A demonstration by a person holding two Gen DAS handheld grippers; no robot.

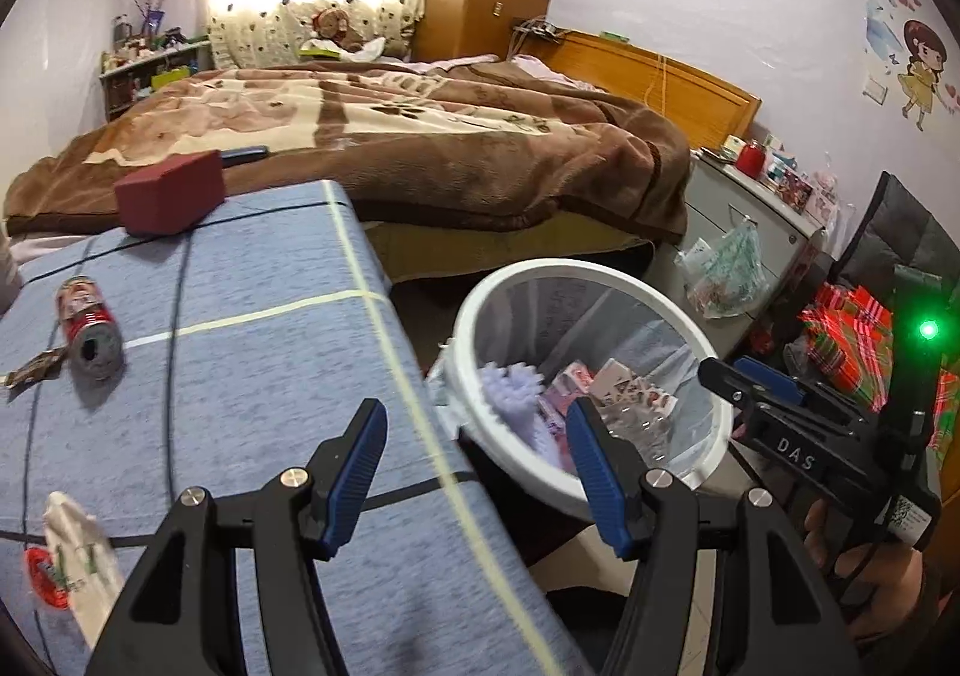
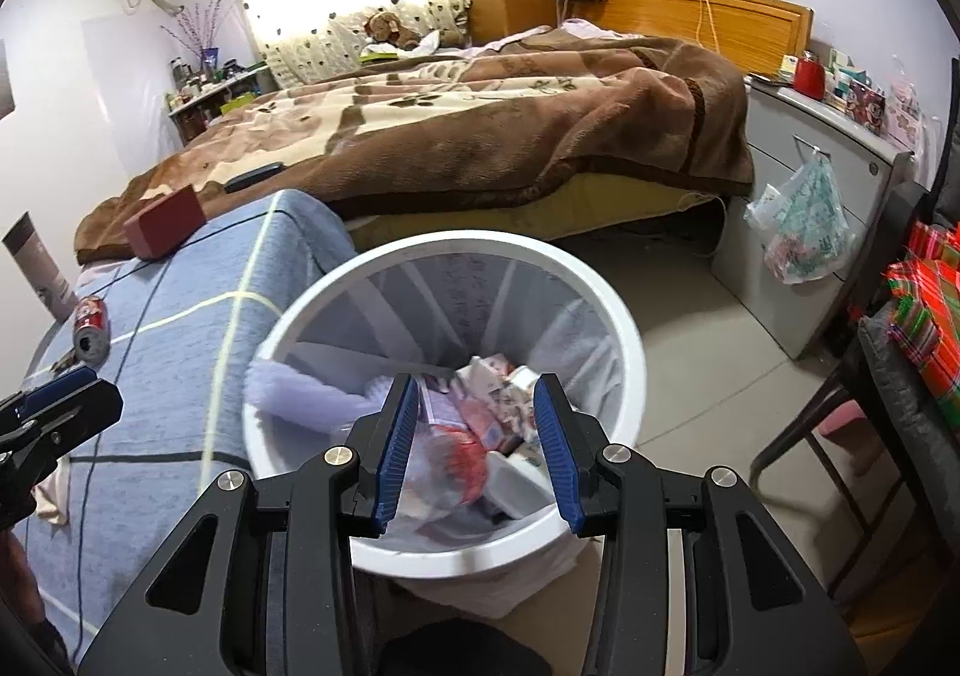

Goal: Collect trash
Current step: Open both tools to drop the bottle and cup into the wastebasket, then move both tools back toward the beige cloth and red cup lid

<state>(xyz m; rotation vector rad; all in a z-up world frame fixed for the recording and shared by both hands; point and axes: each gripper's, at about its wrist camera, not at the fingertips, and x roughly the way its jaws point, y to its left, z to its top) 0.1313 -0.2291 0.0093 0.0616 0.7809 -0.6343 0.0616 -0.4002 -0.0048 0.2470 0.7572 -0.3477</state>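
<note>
Where lettering reads "DAS": right tool (image 1: 729, 382), beside white bin (image 1: 474, 316).

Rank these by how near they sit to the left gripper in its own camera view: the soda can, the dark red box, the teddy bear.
From the left gripper:
1. Soda can, lying on the blue cloth, left.
2. Dark red box, farther back at the cloth's far edge.
3. Teddy bear, across the bed by the curtain.
</note>
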